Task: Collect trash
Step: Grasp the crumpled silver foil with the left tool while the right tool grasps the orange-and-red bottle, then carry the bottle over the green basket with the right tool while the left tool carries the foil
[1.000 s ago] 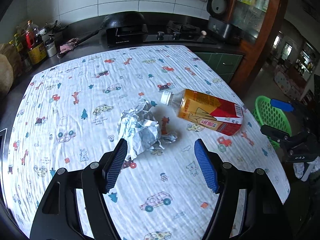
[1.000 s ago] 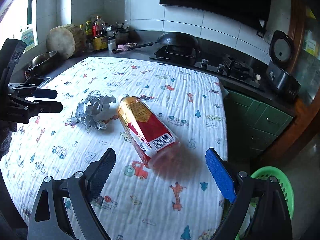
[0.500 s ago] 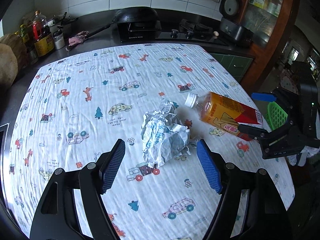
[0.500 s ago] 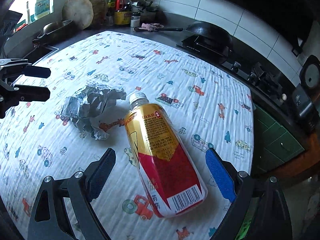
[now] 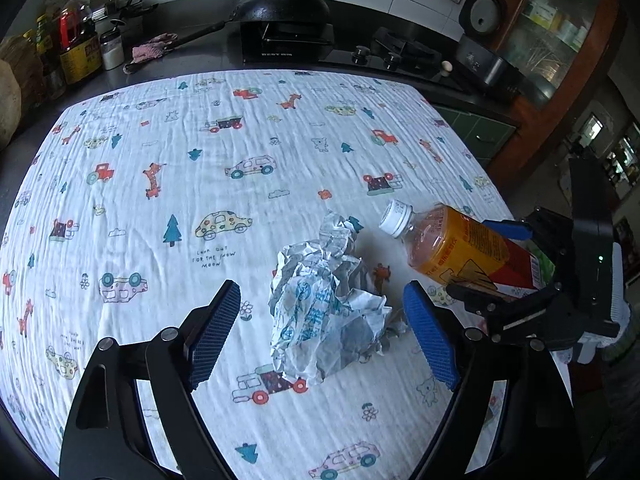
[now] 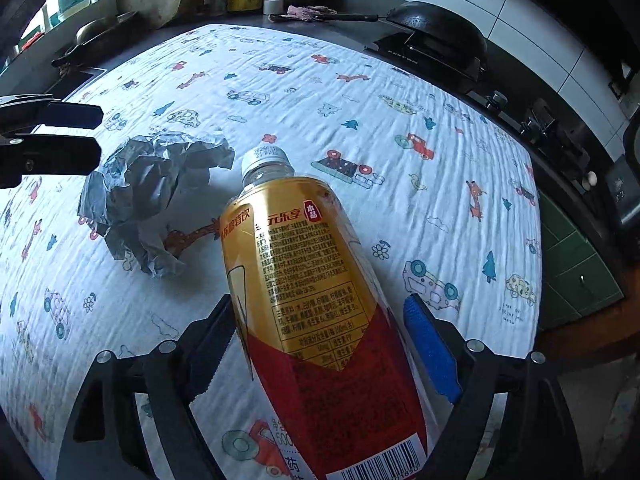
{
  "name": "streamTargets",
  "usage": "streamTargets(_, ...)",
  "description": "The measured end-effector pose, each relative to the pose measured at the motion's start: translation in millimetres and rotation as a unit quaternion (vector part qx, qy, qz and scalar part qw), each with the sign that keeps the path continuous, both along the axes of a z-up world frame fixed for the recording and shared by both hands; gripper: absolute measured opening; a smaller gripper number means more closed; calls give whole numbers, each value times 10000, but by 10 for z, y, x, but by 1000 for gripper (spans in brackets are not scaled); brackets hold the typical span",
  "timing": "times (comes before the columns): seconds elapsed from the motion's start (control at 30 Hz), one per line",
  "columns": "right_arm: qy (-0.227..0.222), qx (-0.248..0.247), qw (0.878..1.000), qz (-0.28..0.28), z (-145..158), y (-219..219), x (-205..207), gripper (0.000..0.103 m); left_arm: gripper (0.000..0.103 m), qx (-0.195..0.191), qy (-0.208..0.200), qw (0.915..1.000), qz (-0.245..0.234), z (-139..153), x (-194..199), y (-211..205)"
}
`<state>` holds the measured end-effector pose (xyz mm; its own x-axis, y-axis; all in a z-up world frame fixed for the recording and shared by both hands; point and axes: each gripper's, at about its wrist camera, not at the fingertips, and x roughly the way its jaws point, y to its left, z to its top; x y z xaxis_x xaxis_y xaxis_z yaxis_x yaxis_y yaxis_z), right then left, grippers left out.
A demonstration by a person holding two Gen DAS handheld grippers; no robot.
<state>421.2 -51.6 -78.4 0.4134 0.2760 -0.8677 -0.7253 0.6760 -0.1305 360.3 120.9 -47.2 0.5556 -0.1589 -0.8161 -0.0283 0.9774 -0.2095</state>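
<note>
A crumpled silver-and-white wrapper lies on the patterned tablecloth. My left gripper straddles it with the jaws opening and the pads clear of it on both sides. Just to the right lies a yellow-and-red drink bottle, white cap pointing away. My right gripper has its jaws closing around the bottle's body, the pads near its sides but not visibly pressing. In the left wrist view the right gripper sits over the bottle. The right wrist view shows the left gripper beside the wrapper.
A black wok rests on the stove behind the table. Oil bottles stand at the back left and a rice cooker at the back right. The table's right edge is close to the bottle, with a sliver of a green basket beyond it.
My left gripper has moved forward until the wrapper lies between its fingers, and its jaws have widened. My right gripper has come down over the bottle and its jaws have narrowed around it.
</note>
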Motion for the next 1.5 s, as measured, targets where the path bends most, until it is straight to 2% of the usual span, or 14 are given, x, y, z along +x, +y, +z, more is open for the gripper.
streamTargets(0.17,-11,93,9999,-91,30,-63,-45,72,83,50,144,9999,28,-116,126,-62)
streamTargets(0.4,16,315,9991,-283,90,-273,-160,71,83,187,318,9993,118,-261,233,-78)
streamTargets(0.53,22,521,9979,-394,150,-419,-261,70,83,135,382,9991,157,-333,269,-72)
streamTargets(0.63,7,612,9971,-461,187,-500,-340,69,78,76,409,9991,100,-380,276,-103)
streamTargets(0.67,13,645,9967,-487,197,-529,-368,69,71,67,411,9991,76,-385,274,-121)
streamTargets(0.77,-19,701,9960,-556,211,-596,-436,69,60,100,329,9994,-3,-365,243,-181)
streamTargets(0.97,36,796,9950,-604,206,-664,-566,69,47,233,166,9995,-142,-241,122,-278)
streamTargets(1.13,138,703,9956,-609,145,-652,-605,69,43,274,83,9993,-226,-157,57,-323)
streamTargets(1.27,169,655,9959,-596,144,-609,-574,76,41,250,27,9992,-296,-113,29,-356)
streamTargets(1.5,303,637,9953,-660,70,-530,-478,74,39,197,-31,9988,-446,-37,-31,-412)
